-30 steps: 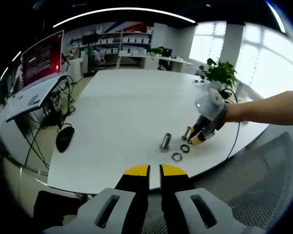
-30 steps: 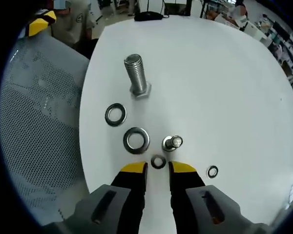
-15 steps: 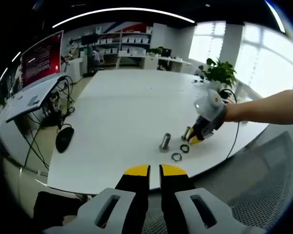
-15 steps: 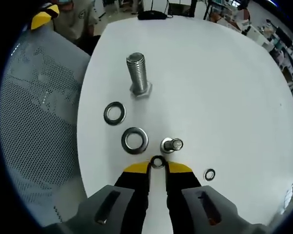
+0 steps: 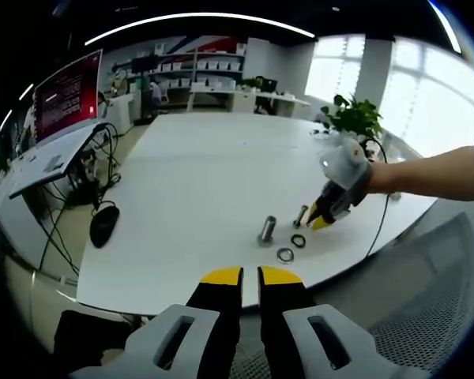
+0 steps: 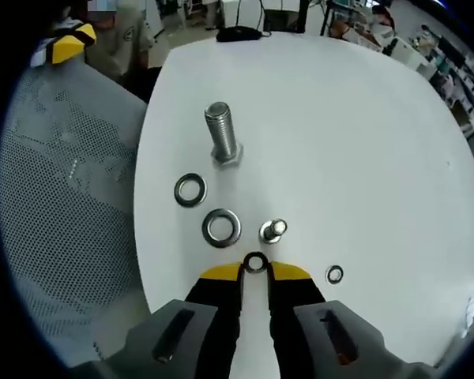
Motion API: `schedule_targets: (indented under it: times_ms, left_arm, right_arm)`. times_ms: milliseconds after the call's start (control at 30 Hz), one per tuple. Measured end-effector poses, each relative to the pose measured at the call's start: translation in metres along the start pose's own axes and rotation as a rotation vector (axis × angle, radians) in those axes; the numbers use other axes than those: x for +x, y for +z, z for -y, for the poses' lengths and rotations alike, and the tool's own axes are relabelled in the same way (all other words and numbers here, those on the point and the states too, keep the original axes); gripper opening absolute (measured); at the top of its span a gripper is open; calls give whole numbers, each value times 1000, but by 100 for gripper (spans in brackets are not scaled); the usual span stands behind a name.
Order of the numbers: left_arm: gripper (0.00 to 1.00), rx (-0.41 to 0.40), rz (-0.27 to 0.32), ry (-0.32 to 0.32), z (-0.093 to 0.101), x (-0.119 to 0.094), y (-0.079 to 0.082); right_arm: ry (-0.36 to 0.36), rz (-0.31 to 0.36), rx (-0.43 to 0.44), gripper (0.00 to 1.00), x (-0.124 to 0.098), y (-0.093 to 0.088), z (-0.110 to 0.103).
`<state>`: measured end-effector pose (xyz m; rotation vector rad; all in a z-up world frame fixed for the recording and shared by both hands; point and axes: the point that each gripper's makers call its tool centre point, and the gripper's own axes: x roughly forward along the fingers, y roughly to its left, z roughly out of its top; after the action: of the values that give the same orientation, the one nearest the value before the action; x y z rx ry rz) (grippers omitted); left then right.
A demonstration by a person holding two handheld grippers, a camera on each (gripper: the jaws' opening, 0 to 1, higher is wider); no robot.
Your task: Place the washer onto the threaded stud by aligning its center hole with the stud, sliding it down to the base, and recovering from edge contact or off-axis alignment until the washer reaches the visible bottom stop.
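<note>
Left gripper (image 5: 250, 275), bottom centre of the left gripper view: fingers nearly clenched, holding nothing, parked short of the desk (image 5: 197, 174) edge. My read: idle so the other hand has room.

Right gripper view, left to right:
- mesh chair (image 6: 63, 181) fills the left side
- loose washer (image 6: 190, 190) flat on the desk, left of centre
- tall stud (image 6: 222, 135) standing head-down above it, threads bare. Likely a target
- large washer (image 6: 222, 227) flat, centre
- small washer (image 6: 255, 263) pinched at its edge between the right gripper (image 6: 255, 272) fingertips, hole visible; whether it's off the desk I can't tell
- short stud (image 6: 274, 230) upright just above it, nearest fit by size
- tiny washer (image 6: 334, 274) lower right

Edge grip keeps the hole free for threading. Nothing seated yet.
</note>
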<state>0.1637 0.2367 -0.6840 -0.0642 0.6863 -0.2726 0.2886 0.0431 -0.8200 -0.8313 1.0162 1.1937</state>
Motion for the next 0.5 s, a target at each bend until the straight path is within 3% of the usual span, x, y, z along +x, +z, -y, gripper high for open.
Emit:
schedule_targets:
  times_ms: [500]
  left_arm:
    - [5, -2, 2, 3, -1, 0, 0]
  right_arm:
    - [-23, 50, 20, 13, -25, 14, 8]
